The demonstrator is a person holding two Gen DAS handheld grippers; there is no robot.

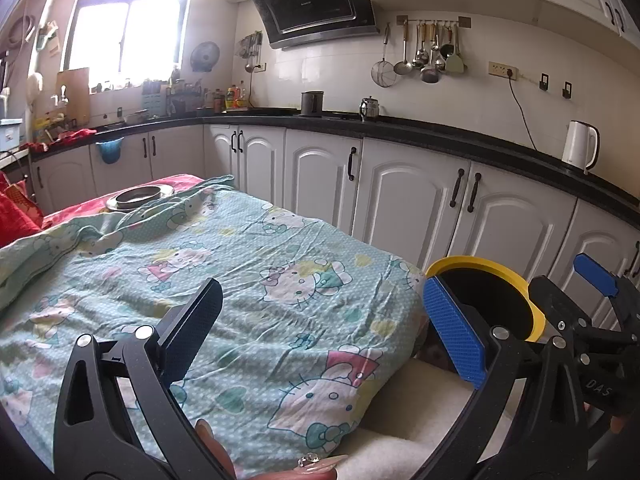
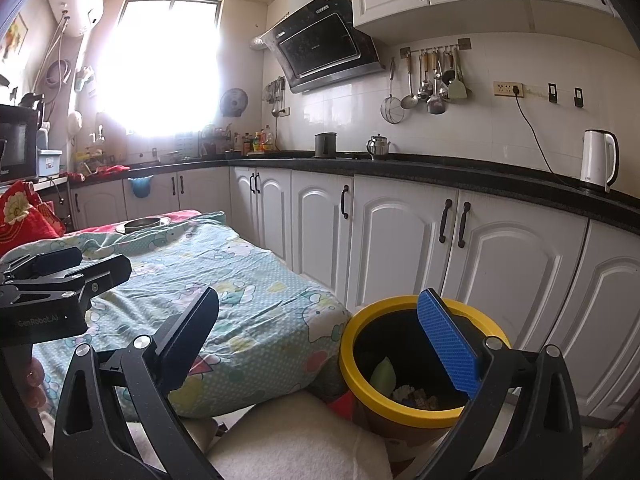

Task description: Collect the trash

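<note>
Both tongs spread and holding nothing, we hover above the bin.
Our right gripper (image 2: 320, 340) hangs over the bin (image 2: 424, 412) at the bed's (image 2: 240, 296) corner, scraps inside; our left gripper (image 1: 320, 332) next seeks trash.

cloth (image 1: 248, 280): soft, wrinkled, matt | bin (image 2: 404, 410): glossy plastic | counter (image 2: 440, 172): glossy stone | kettle (image 2: 598, 164): smooth plastic

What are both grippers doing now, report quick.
Left gripper: open, holding nothing, over the bedding.
Right gripper: open, holding nothing, by the bin.
</note>
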